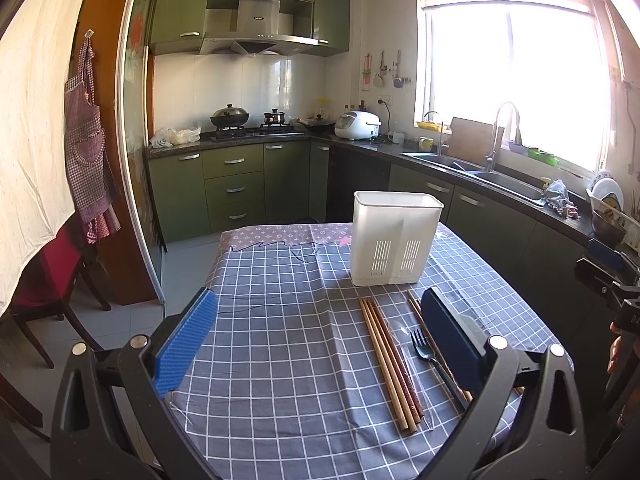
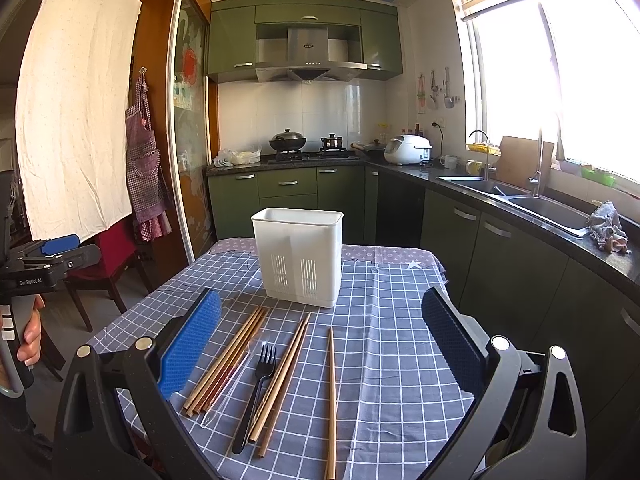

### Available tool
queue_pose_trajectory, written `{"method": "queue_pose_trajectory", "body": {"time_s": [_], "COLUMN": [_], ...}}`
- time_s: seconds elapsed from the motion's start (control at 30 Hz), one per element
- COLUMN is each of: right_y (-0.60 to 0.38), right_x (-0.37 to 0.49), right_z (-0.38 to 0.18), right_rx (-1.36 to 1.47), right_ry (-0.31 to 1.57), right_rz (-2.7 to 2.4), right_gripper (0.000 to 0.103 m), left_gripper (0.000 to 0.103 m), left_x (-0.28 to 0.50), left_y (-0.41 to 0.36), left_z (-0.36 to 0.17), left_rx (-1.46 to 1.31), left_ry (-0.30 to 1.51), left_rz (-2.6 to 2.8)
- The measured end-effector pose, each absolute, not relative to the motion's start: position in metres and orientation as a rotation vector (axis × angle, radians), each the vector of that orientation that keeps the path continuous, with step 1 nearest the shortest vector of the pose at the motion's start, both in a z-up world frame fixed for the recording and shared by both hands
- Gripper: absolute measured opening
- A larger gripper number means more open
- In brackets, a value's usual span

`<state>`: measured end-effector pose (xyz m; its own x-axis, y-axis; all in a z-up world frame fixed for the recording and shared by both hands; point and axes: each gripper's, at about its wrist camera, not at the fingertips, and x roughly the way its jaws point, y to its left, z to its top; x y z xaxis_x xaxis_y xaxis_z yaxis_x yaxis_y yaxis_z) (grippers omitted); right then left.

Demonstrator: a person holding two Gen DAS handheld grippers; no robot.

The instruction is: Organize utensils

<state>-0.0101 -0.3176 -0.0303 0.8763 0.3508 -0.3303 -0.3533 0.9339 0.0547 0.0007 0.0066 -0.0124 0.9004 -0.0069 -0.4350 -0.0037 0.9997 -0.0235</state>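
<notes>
A white slotted utensil holder (image 1: 394, 238) (image 2: 300, 256) stands upright on the checked tablecloth (image 1: 280, 340) (image 2: 384, 340). In front of it lie several wooden chopsticks (image 1: 388, 364) (image 2: 228, 360), a black plastic fork (image 1: 426, 354) (image 2: 258, 384) and a clear plastic spoon (image 1: 404, 344) (image 2: 230, 384). More chopsticks (image 2: 286, 380) lie right of the fork. My left gripper (image 1: 320, 336) is open and empty above the cloth, left of the utensils. My right gripper (image 2: 322, 340) is open and empty above them.
A green L-shaped kitchen counter with a stove and a double sink (image 2: 520, 200) runs behind and to the right of the table. A red chair (image 1: 44, 276) stands at the left. The other hand-held gripper shows at each view's edge (image 1: 612, 280) (image 2: 40, 264).
</notes>
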Motion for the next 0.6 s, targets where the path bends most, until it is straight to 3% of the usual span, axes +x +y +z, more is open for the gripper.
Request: {"method": "queue_pose_trajectory", "body": {"time_s": [0.6], "right_y": [-0.3168], "right_x": [-0.0092], "right_z": [-0.0282], "right_rx": [-0.009], "right_ry": [0.351], "right_rz": [0.365], "right_gripper": [0.099], "left_gripper": [0.097], "left_x": [-0.0001], "left_y": [0.0117], "left_z": [-0.0125], "left_rx": [-0.034], "left_ry": [0.455], "left_rz": [0.004]}}
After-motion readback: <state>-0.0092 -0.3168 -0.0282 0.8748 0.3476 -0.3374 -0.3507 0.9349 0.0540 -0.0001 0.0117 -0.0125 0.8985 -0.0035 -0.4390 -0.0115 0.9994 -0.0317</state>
